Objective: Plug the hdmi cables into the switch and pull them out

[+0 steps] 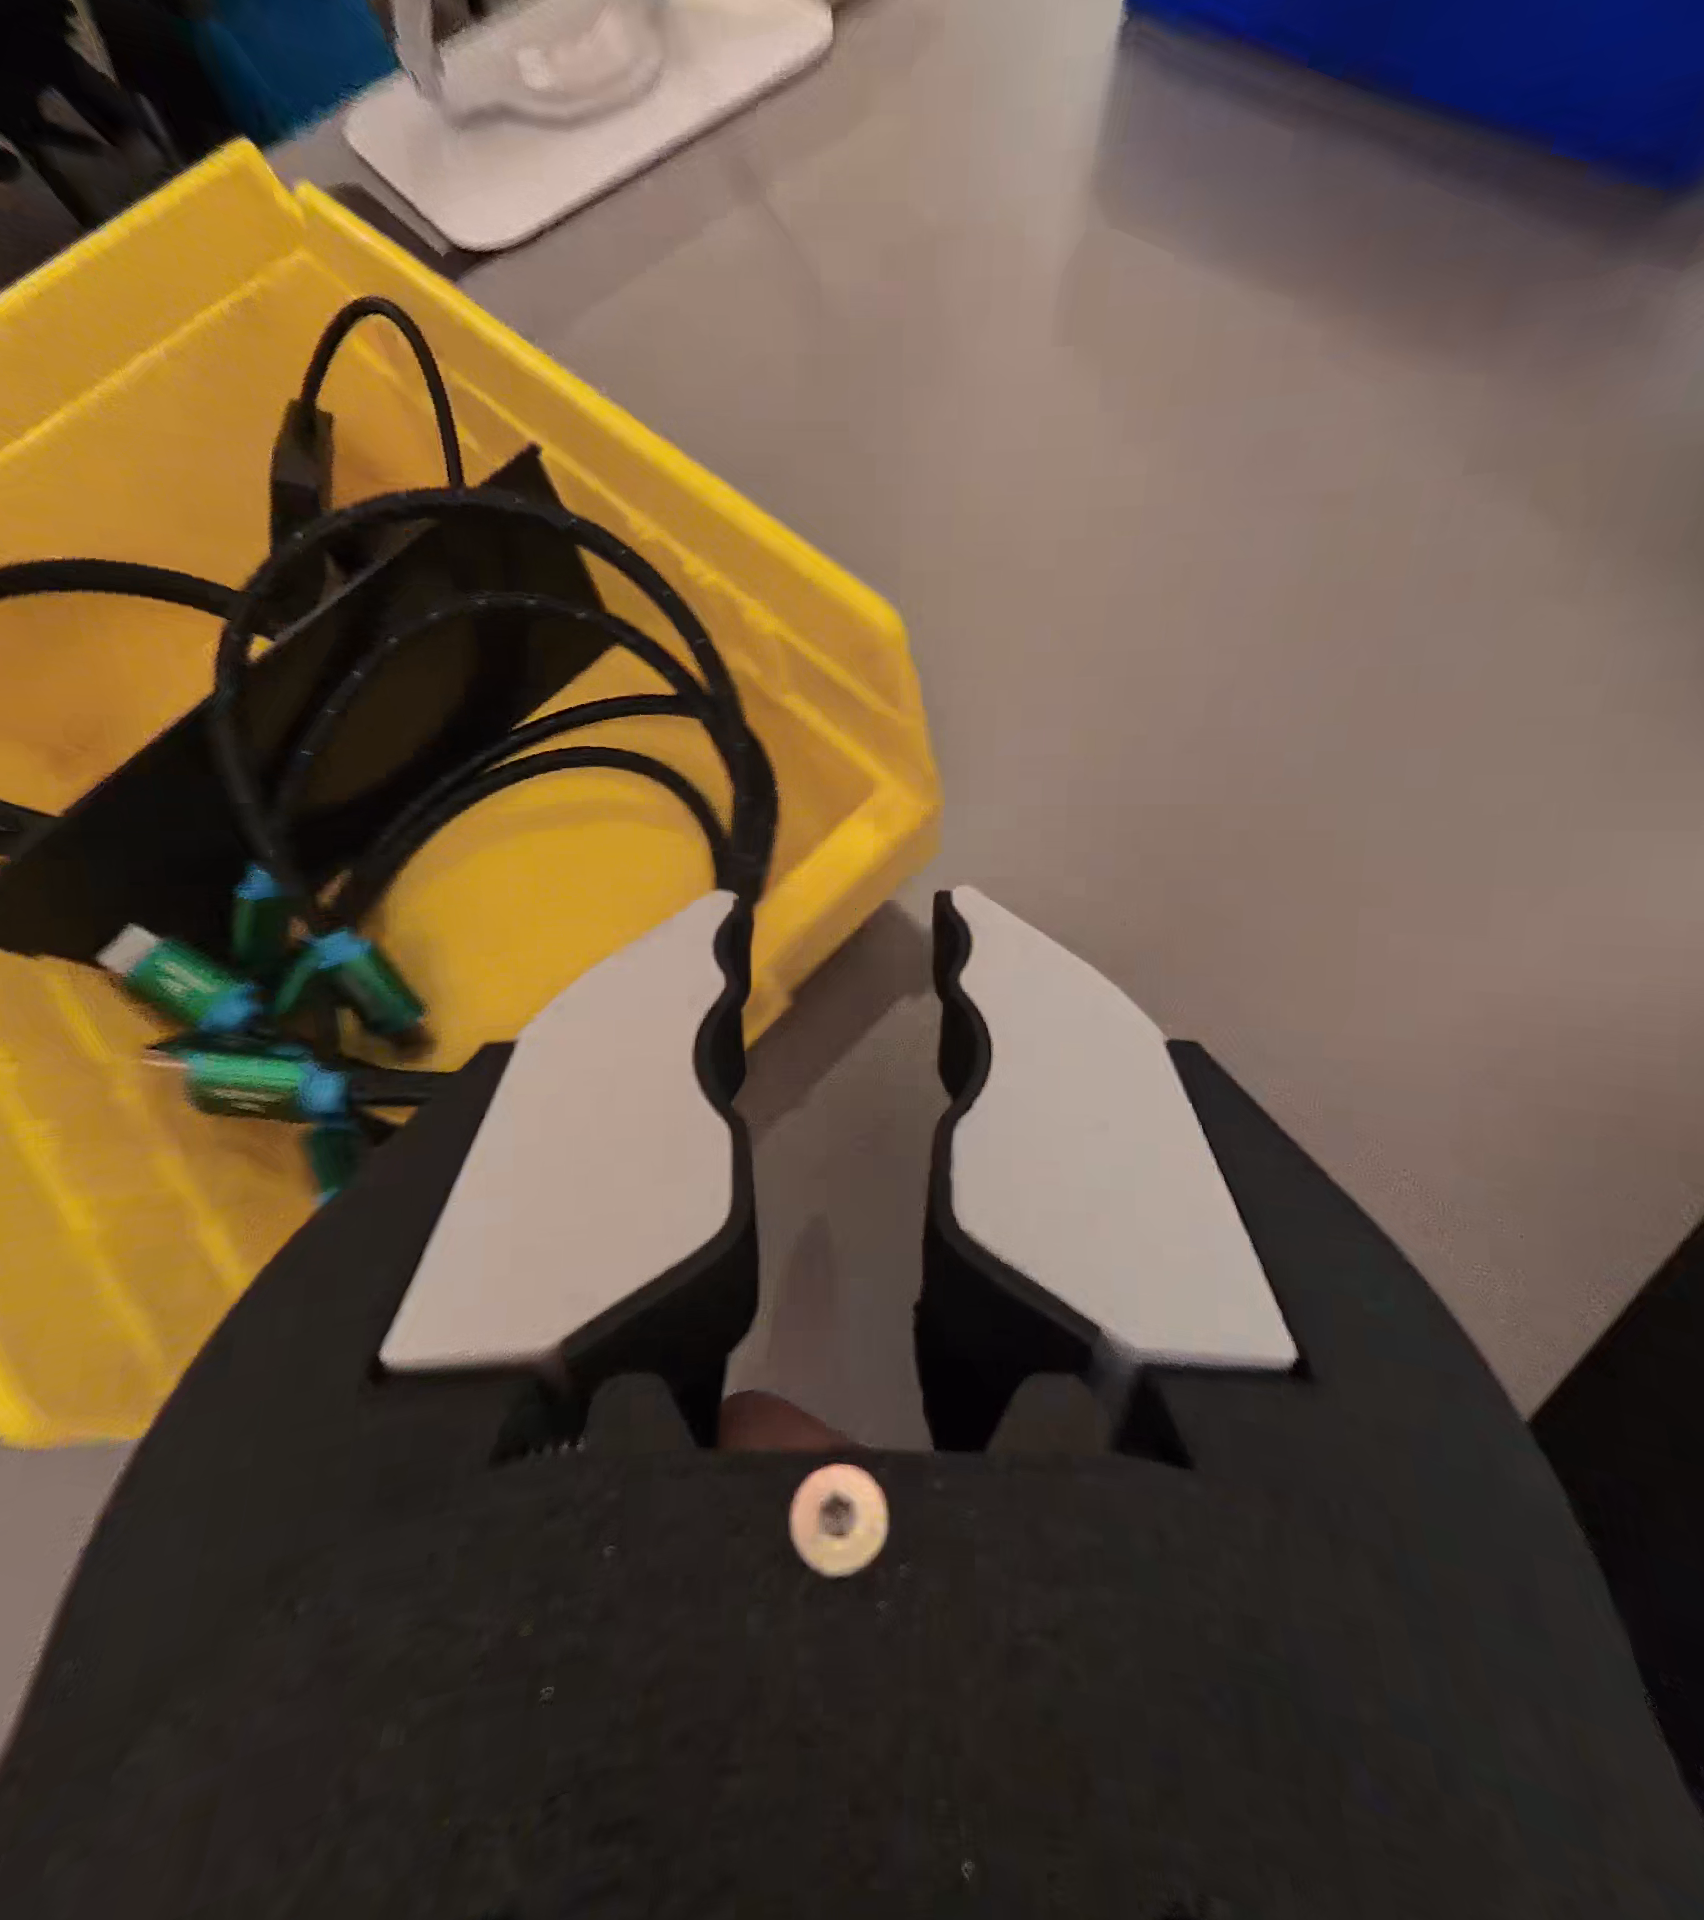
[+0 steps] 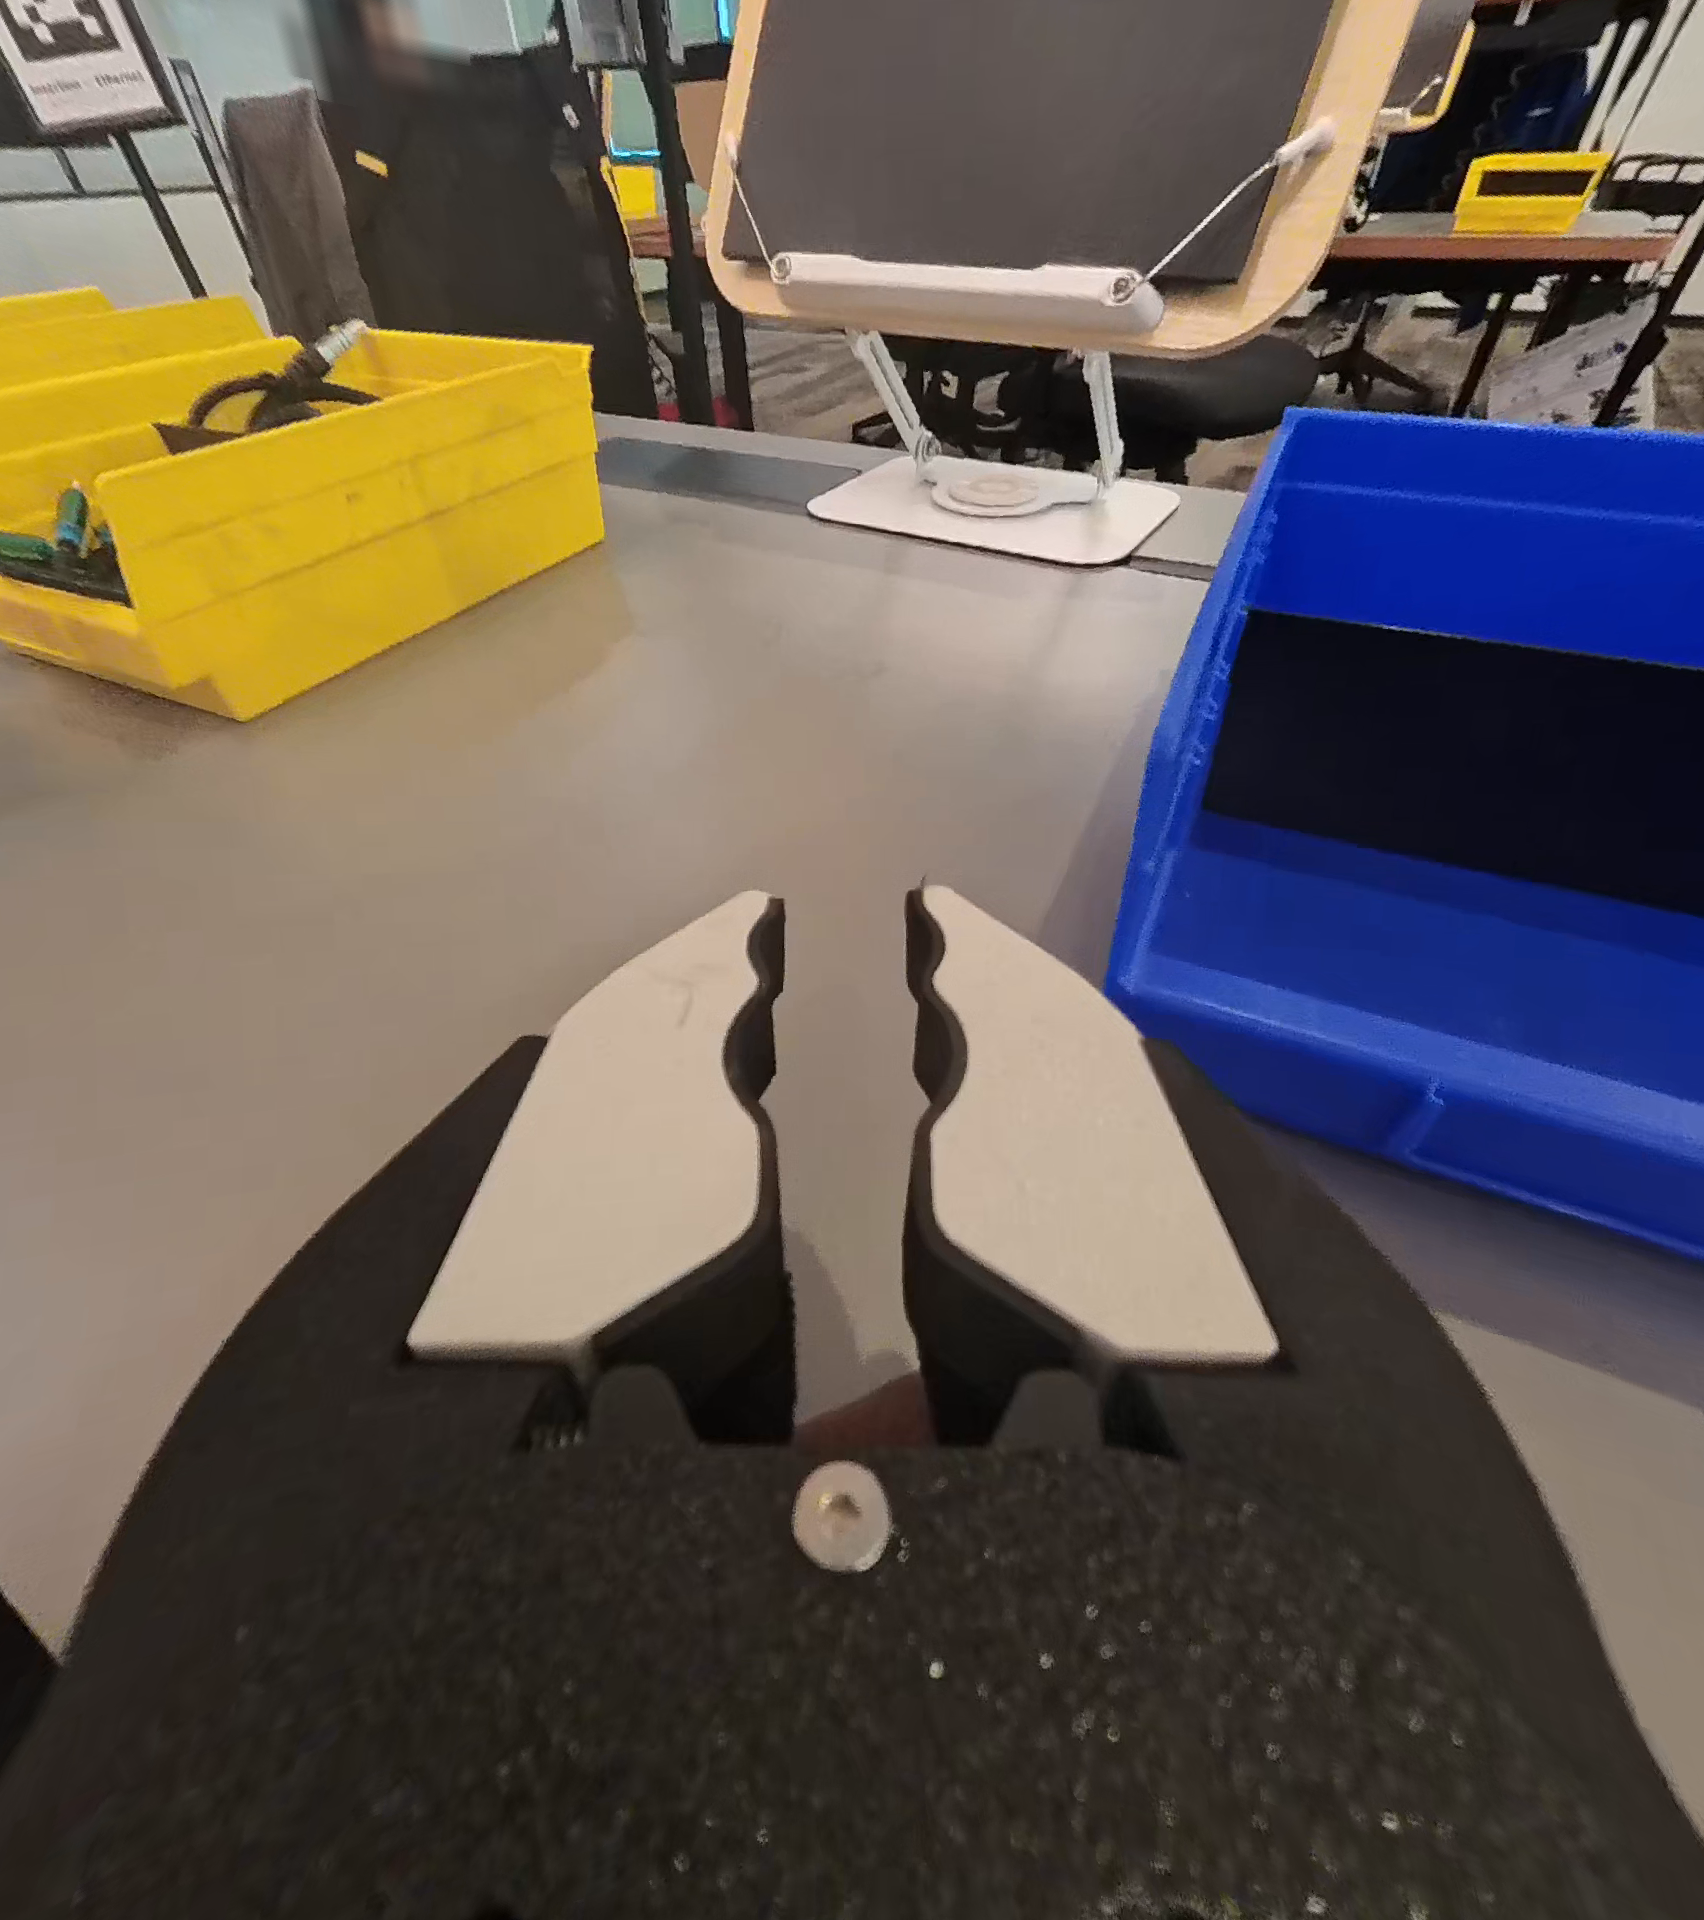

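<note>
On the left of the tabletop (image 2: 515, 831), the yellow bin (image 1: 806, 644) holds the coiled HDMI cables (image 1: 515, 665), their green plugs (image 1: 245, 1081) at its near end, with the black switch (image 1: 391, 665) under the loops. Our left tool (image 1: 840, 914) hovers beside it, slightly parted and empty; we should reach for one plug body. Our right tool (image 2: 846, 904), likewise parted and empty, faces bare tabletop beside the blue bin (image 2: 1450, 1039).

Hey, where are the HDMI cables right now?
The HDMI cables lie coiled in the yellow bin, left of the open left gripper in the left wrist view. In the right wrist view, that bin sits far left on the table.
</note>
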### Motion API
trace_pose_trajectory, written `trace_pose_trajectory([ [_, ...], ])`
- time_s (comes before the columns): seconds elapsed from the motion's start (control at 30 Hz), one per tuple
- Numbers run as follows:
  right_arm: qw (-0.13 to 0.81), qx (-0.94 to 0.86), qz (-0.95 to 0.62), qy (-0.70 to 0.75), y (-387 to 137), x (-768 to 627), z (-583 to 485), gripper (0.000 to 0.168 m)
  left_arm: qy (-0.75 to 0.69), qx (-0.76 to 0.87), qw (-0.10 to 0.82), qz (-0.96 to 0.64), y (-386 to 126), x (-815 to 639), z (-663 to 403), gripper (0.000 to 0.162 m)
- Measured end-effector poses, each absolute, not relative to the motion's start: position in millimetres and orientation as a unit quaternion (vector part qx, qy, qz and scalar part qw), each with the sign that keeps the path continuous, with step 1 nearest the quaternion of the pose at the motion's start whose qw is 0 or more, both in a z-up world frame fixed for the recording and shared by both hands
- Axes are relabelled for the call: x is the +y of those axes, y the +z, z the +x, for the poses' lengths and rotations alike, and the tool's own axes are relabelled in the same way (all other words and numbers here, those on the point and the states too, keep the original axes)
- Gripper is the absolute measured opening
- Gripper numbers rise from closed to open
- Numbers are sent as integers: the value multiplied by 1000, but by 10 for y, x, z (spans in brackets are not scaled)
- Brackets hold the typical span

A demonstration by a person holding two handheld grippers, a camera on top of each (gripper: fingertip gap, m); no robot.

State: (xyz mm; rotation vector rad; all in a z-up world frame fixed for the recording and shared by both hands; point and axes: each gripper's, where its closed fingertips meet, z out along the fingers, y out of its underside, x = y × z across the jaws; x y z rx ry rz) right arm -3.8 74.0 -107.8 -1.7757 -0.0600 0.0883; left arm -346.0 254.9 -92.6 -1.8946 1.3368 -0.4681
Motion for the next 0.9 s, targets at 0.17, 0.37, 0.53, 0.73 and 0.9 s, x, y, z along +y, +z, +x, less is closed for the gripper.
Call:
trace_pose_trajectory([
  [0.17,627,-39,-776,59,-1078,774,-138,22,-162,607,222,-746,-1099,2820,-3524,41],
  [0.37,624,-72,-777,44,-1093,759,-220,22,-118,644,170,-737,-1420,2876,-3565,23],
  [0.53,625,-76,-776,46,-1089,715,-246,21,-120,634,240,-726,-1193,2911,-3526,7],
  [0.73,625,-80,-775,47,-1071,675,-273,20,-151,576,348,-724,-556,3106,-3576,5],
  [0.9,626,-85,-773,57,-1052,659,-341,20,-186,536,414,-712,-46,3321,-3606,5],
])
